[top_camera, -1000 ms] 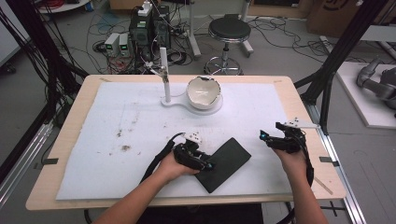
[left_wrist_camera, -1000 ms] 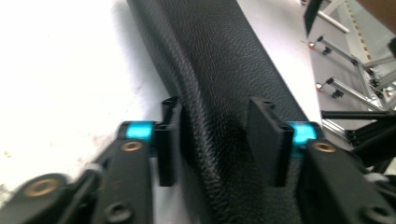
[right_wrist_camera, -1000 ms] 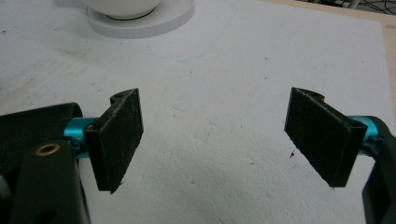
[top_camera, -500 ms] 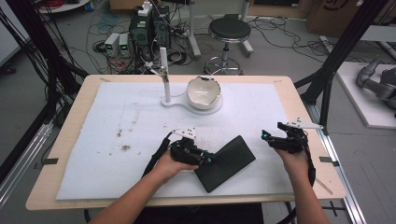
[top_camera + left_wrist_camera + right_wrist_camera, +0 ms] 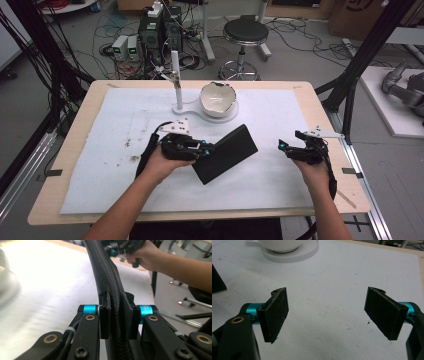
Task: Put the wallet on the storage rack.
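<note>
- High view: a wooden table [image 5: 70,150] carries a white sheet [image 5: 125,125] over most of its top. Near the middle lies a flat black case [image 5: 227,152], turned at an angle. The left gripper [image 5: 202,150] is at its left edge, held by the left hand [image 5: 160,165].
- High view: the right gripper [image 5: 285,146] is in the right hand [image 5: 312,170] well apart from the black case, toward the table's right side, its tips pointing left.
- High view: at the far side of the sheet a white bowl [image 5: 217,97] with a chipped-looking rim sits on a white base [image 5: 197,107] that also bears a thin upright post [image 5: 176,80]. Dark specks [image 5: 131,150] dot the sheet at the left.
- Left gripper view: the left gripper [image 5: 116,315] is clamped on the edge of the black case [image 5: 105,270], both pads pressed against its textured skin. The case runs away up the view, seemingly lifted off the sheet, though the blur makes this unsure. The right hand [image 5: 143,255] is beyond it.
- Right gripper view: the right gripper [image 5: 325,312] has its jaws spread wide with nothing between them, above bare white sheet [image 5: 337,272]. The white bowl [image 5: 280,245] on its base is at the top, and a corner of the black case [image 5: 215,281] is at the left edge.
</note>
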Tool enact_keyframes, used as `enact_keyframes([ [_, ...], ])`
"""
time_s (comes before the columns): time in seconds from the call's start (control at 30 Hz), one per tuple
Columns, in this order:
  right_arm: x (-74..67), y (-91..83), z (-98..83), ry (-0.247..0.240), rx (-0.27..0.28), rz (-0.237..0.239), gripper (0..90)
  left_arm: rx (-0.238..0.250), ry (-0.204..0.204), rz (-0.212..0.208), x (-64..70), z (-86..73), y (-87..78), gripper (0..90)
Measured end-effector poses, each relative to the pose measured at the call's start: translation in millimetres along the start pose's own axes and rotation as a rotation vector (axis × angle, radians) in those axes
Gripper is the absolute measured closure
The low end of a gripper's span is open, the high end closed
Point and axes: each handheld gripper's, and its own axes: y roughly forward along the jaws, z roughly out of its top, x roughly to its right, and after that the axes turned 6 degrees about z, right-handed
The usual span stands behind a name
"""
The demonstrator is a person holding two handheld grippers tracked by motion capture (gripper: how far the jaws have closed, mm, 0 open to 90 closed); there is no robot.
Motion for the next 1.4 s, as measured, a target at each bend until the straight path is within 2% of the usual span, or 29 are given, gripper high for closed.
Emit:
enact_keyframes([
  [0.07,-2.8,0.7,1.5,-0.005,0.011,0.020,19.7,0.027,0.012,0.021,-2.5,3.5,-19.1,77.7],
  [0.1,-2.8,0.7,1.5,-0.005,0.011,0.020,19.7,0.027,0.012,0.021,-2.5,3.5,-19.1,77.7],
  [0.13,-5.4,1.1,2.9,-0.015,0.017,0.041,19.7,0.026,0.025,0.029,-2.7,4.3,-25.3,77.7],
  [0.17,-10.1,2.1,5.9,-0.036,0.030,0.083,19.7,0.022,0.045,0.041,-2.5,4.6,-32.6,77.7],
  [0.2,-10.1,2.1,5.9,-0.036,0.030,0.083,19.7,0.022,0.045,0.041,-2.5,4.6,-32.6,77.7],
  [0.27,-18.3,2.5,11.9,-0.053,0.070,0.176,18.0,0.018,0.061,0.046,-1.6,4.2,-38.5,77.6],
  [0.33,-23.4,2.9,16.2,-0.077,0.096,0.242,18.0,0.010,0.073,0.040,-1.2,3.1,-42.5,77.6],
  [0.47,-36.9,7.2,20.7,-0.120,0.101,0.367,18.0,-0.025,0.104,0.006,1.7,-0.4,-44.0,77.6],
  [0.5,-36.9,7.2,20.7,-0.120,0.101,0.367,18.0,-0.025,0.104,0.006,1.7,-0.4,-44.0,77.6],
  [0.53,-44.8,11.3,23.2,-0.139,0.093,0.448,18.0,-0.028,0.110,-0.003,2.9,-0.8,-43.2,77.6],
  [0.6,-52.1,14.4,25.5,-0.151,0.094,0.524,17.9,-0.025,0.128,-0.034,6.3,-0.7,-40.7,77.6],
  [0.7,-60.8,18.4,28.0,-0.171,0.096,0.599,17.8,-0.027,0.152,-0.080,10.7,0.7,-36.9,77.6],
  [0.73,-64.5,20.1,28.9,-0.175,0.092,0.632,17.2,-0.027,0.152,-0.080,10.7,0.7,-36.9,77.6],
  [0.8,-69.3,23.1,29.8,-0.184,0.083,0.670,15.8,-0.022,0.177,-0.131,16.1,2.4,-32.0,77.6],
  [0.87,-75.3,26.8,30.3,-0.176,0.070,0.735,15.2,-0.014,0.180,-0.140,18.1,2.9,-30.2,77.5],
  [0.9,-75.3,26.8,30.3,-0.176,0.070,0.735,15.2,-0.007,0.189,-0.140,19.3,3.5,-29.0,77.5],
  [0.97,-80.6,30.0,30.4,-0.186,0.058,0.771,15.2,-0.005,0.209,-0.158,20.3,4.0,-27.5,77.4],
  [1.0,-85.4,33.8,30.3,-0.195,0.042,0.807,15.8,-0.002,0.219,-0.165,21.1,3.9,-26.5,77.4],
  [1.07,-87.2,35.0,30.2,-0.196,0.037,0.823,18.7,-0.003,0.224,-0.168,21.1,3.7,-25.8,77.4],
  [1.1,-89.7,36.6,30.0,-0.203,0.024,0.855,25.1,-0.004,0.225,-0.167,20.7,3.5,-25.2,77.4],
  [1.13,-94.0,37.4,29.6,-0.235,0.003,0.900,46.6,-0.007,0.218,-0.160,19.0,2.3,-23.6,77.4],
  [1.17,-94.0,37.4,29.6,-0.235,0.003,0.900,46.6,-0.007,0.218,-0.160,19.0,2.3,-23.6,77.4],
  [1.2,-97.9,37.3,29.4,-0.265,-0.014,0.901,59.3,-0.016,0.214,-0.154,15.1,-0.1,-23.0,77.4],
  [1.27,-97.3,37.3,29.4,-0.261,-0.023,0.915,71.4,-0.011,0.206,-0.146,12.4,-3.0,-22.8,77.4],
  [1.33,-97.6,37.0,30.6,-0.258,-0.029,0.916,75.5,-0.013,0.190,-0.143,10.5,-4.1,-22.3,76.2],
  [1.4,-99.7,37.3,31.4,-0.268,-0.039,0.907,76.3,-0.027,0.171,-0.117,8.3,-5.1,-21.6,72.3],
])
